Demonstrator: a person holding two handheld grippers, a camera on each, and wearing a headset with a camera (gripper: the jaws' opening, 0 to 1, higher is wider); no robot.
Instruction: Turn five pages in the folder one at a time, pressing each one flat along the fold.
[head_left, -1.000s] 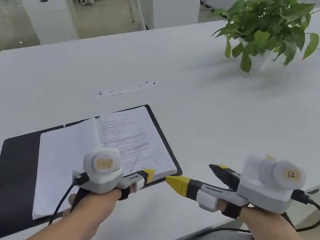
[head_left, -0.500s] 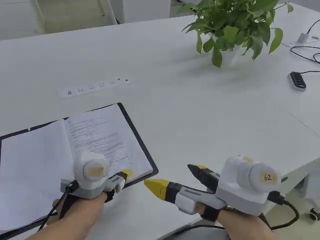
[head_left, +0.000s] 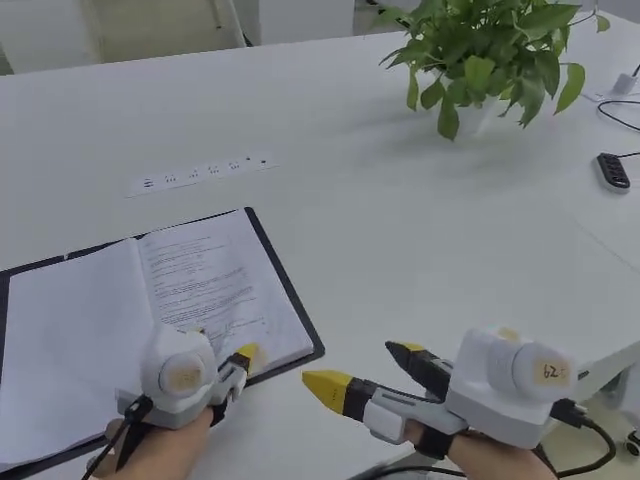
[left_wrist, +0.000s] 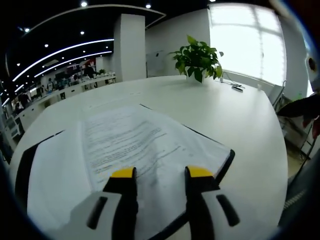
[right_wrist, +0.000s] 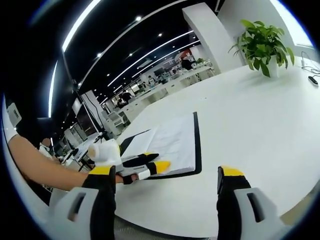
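Observation:
The folder (head_left: 291, 288) lies open on the white table, black cover under white pages, the right page printed (head_left: 205, 280). My left gripper (head_left: 240, 362) hovers at the near edge of the right page, close to the folder's near right corner. In the left gripper view its yellow-tipped jaws (left_wrist: 161, 172) stand apart over the printed page (left_wrist: 135, 142), nothing between them. My right gripper (head_left: 365, 368) is off the folder, to the right of that corner, wide open and empty. The right gripper view shows its jaws (right_wrist: 166, 171) aimed at the folder (right_wrist: 170, 142) and the left gripper (right_wrist: 150, 167).
A potted plant (head_left: 480, 50) stands at the far right. A row of sockets (head_left: 200, 172) is set in the table beyond the folder. A black device (head_left: 611, 168) with a cable lies at the right edge. The table's near edge runs just below my right gripper.
The head camera has swung, shifting the whole picture. Both grippers stay about where they were by the folder's near right corner, and the pages have not moved.

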